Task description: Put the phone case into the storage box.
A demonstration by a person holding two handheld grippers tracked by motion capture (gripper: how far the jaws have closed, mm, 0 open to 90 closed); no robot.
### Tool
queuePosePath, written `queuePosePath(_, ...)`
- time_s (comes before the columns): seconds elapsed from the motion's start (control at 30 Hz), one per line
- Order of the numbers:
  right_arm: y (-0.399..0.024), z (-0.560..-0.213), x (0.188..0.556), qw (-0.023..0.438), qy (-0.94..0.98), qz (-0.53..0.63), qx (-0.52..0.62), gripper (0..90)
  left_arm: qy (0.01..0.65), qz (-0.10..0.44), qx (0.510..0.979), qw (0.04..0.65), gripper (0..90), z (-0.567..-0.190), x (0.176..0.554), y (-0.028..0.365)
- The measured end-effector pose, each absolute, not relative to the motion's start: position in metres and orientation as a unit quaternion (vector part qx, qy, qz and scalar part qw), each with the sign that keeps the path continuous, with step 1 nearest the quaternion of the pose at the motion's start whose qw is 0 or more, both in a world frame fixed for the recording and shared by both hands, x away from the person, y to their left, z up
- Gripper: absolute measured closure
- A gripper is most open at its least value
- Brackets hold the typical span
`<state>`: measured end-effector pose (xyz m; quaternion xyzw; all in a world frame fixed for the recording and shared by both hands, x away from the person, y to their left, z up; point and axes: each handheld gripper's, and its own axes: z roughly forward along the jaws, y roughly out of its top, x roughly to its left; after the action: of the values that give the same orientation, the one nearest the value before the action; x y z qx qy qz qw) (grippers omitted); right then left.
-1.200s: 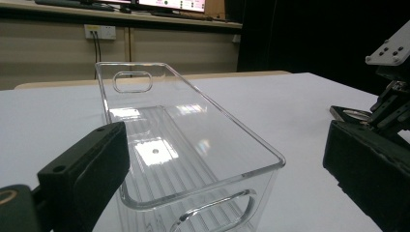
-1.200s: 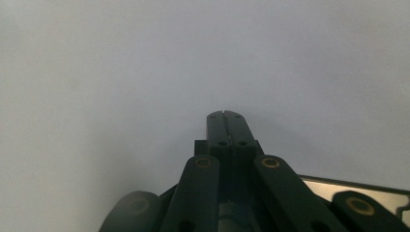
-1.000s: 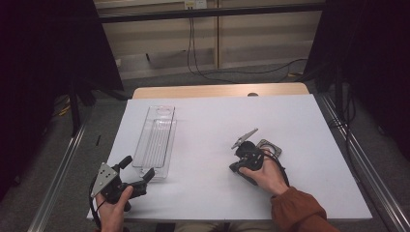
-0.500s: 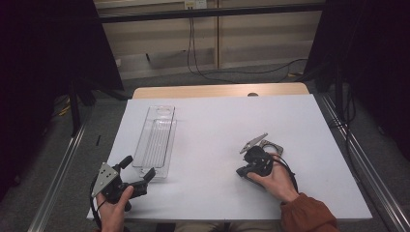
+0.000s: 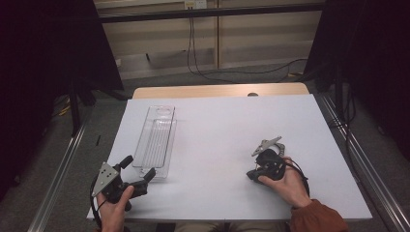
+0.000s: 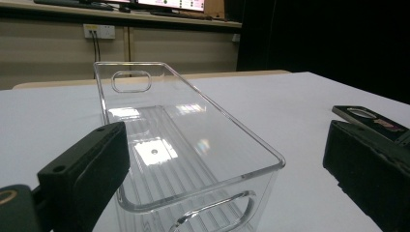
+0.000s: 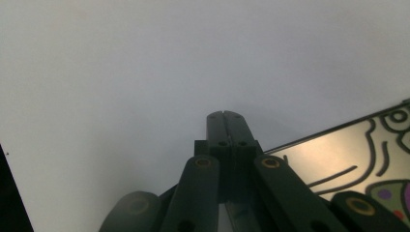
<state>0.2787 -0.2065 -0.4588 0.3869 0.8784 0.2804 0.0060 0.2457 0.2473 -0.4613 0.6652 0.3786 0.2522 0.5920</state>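
Clear bin (image 5: 155,140) lies lengthwise away from the person. Left hand-held gripper (image 5: 137,172) released at its near end; right hand-held gripper (image 7: 225,116) clenched, empty, over a printed card (image 7: 348,154).

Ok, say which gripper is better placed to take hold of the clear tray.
Left. The left gripper sits open right at the clear tray's near end, jaws either side of it. The right gripper is shut, far across the table.

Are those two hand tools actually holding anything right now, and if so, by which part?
Nothing is held. The left tool stands open at the near end of the clear tray, not gripping it. The right tool is shut on nothing, over the white table.
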Motion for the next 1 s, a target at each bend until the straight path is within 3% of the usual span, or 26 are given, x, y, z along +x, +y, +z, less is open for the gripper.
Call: queuePosePath(1.0, -0.254, -0.464, 0.262, 0.010, 0.847, 0.281, 0.451, 90.0, 0.379, 0.254, 0.665, 0.592, 2.8, -0.461, 0.245, 0.249)
